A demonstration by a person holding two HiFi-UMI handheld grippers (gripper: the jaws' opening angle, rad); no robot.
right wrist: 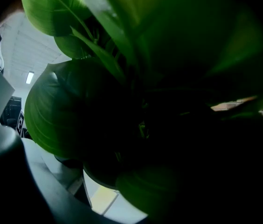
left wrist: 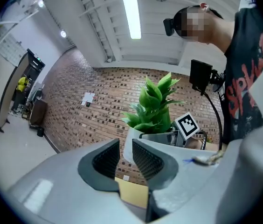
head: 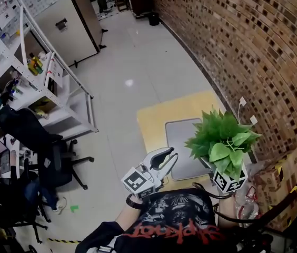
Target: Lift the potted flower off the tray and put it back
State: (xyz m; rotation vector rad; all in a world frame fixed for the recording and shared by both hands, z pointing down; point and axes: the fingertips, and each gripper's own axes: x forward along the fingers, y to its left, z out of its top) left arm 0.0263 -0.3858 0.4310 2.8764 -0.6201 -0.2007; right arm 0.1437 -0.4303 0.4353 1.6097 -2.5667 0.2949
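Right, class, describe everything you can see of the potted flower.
The potted flower is a bushy plant with broad, glossy, bright green leaves and no visible blossom, set in a plain white pot. It stands upright in the air, gripped at the pot by the right tool, clear of the grey tray below. Its leaves fill the right gripper view. The left tool is empty and does not touch it.

potted flower (right wrist: 71,111) | leaves fill view, dark | ceiling light (right wrist: 30,77) upper left
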